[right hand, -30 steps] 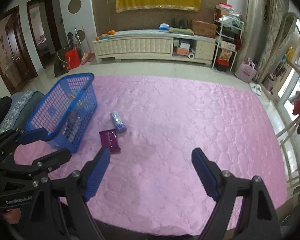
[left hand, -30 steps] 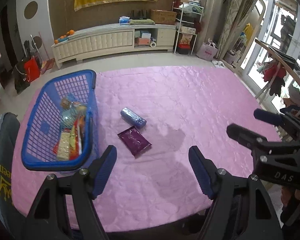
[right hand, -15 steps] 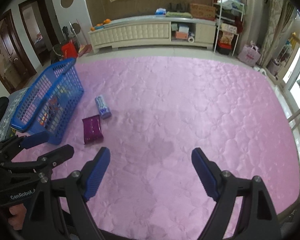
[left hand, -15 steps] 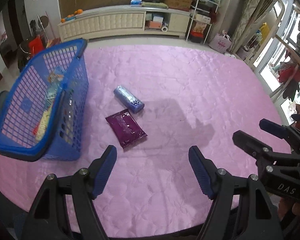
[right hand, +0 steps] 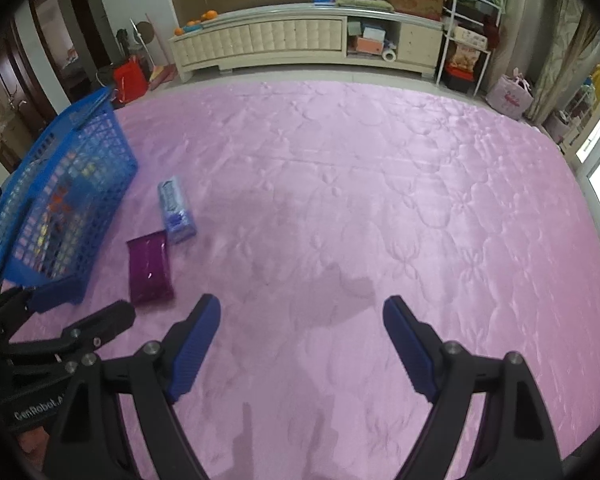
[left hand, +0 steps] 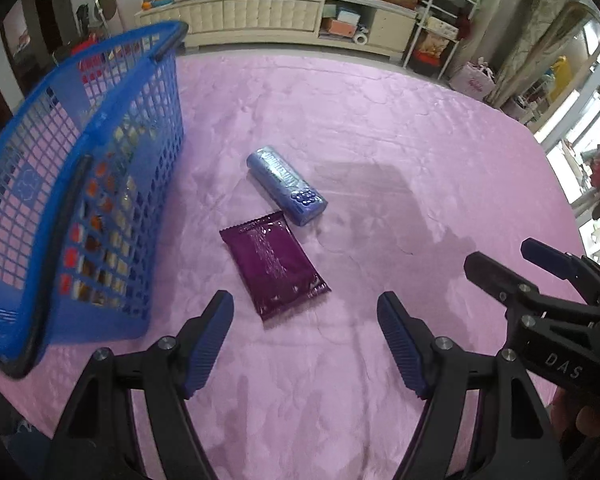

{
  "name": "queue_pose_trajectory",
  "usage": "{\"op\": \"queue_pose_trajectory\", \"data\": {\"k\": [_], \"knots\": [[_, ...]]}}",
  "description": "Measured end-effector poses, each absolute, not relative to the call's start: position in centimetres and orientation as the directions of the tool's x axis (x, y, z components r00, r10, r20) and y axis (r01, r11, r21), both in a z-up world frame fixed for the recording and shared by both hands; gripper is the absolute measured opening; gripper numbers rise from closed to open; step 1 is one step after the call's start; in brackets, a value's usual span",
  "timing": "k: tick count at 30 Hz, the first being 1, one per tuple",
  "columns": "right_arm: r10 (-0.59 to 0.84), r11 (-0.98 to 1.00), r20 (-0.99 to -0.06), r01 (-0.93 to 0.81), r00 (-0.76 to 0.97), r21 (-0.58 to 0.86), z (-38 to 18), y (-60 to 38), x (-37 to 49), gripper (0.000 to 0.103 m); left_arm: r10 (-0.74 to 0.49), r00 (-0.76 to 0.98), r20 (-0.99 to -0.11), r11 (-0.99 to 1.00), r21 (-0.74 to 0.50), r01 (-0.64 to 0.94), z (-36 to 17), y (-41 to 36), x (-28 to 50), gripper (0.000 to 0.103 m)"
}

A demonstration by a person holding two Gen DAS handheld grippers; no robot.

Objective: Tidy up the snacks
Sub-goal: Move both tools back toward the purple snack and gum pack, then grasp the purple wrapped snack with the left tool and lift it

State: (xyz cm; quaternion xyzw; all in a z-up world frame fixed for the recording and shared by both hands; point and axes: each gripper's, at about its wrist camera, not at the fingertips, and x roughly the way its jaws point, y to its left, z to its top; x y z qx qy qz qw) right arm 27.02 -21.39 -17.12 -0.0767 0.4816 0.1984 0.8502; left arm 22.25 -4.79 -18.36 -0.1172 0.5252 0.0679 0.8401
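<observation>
A dark purple snack packet [left hand: 274, 264] [right hand: 150, 270] lies flat on the pink quilted cover [left hand: 380, 140]. Just beyond it lies a light blue roll-shaped pack [left hand: 286, 184] [right hand: 176, 210]. A blue mesh basket [left hand: 80, 184] [right hand: 60, 200] holding several snacks stands to their left. My left gripper [left hand: 304, 308] is open and empty, hovering just short of the purple packet. My right gripper [right hand: 302, 312] is open and empty over bare cover, to the right of both snacks. Each gripper shows at the edge of the other's view.
A long cream sideboard [right hand: 300, 40] with boxes and oranges runs along the far wall. A white wire rack [right hand: 468, 40] and bags stand at the right. A red bag [right hand: 130, 78] sits on the floor behind the basket. The pink cover stretches wide to the right.
Both grippers have come down and forward toward the cover. The two snacks and the basket now look larger and nearer. Neither gripper's opening has changed.
</observation>
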Motion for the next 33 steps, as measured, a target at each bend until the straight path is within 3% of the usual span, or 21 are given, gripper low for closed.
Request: {"op": "queue_pose_trajectory", "data": {"k": [14, 18, 26, 29, 33], "knots": [[0.265, 0.898, -0.868, -0.435, 0.421, 0.063, -20.4, -20.3, 30.0, 0.087, 0.068, 0.345, -0.936, 0.903, -0.089, -0.420, -23.1, -2.4, 25.4, 0.073], [0.252, 0.895, -0.873, -0.443, 0.417, 0.046, -21.1, -20.0, 30.4, 0.087, 0.110, 0.341, -0.934, 0.909, -0.044, -0.415, -23.4, -2.5, 25.9, 0.082], [0.241, 0.898, -0.878, -0.439, 0.413, 0.040, -21.3, -19.5, 31.0, 0.087, 0.159, 0.316, -0.935, 0.890, -0.002, -0.455, -23.9, -2.4, 26.8, 0.084], [0.220, 0.893, -0.872, -0.450, 0.438, -0.001, -20.9, -19.3, 31.0, 0.087, 0.146, 0.303, -0.942, 0.899, -0.002, -0.438, -23.8, -2.8, 27.5, 0.077], [0.232, 0.897, -0.873, -0.442, 0.429, 0.022, -20.8, -19.6, 31.4, 0.087, 0.132, 0.302, -0.944, 0.918, 0.002, -0.396, -23.2, -4.3, 27.6, 0.057]]}}
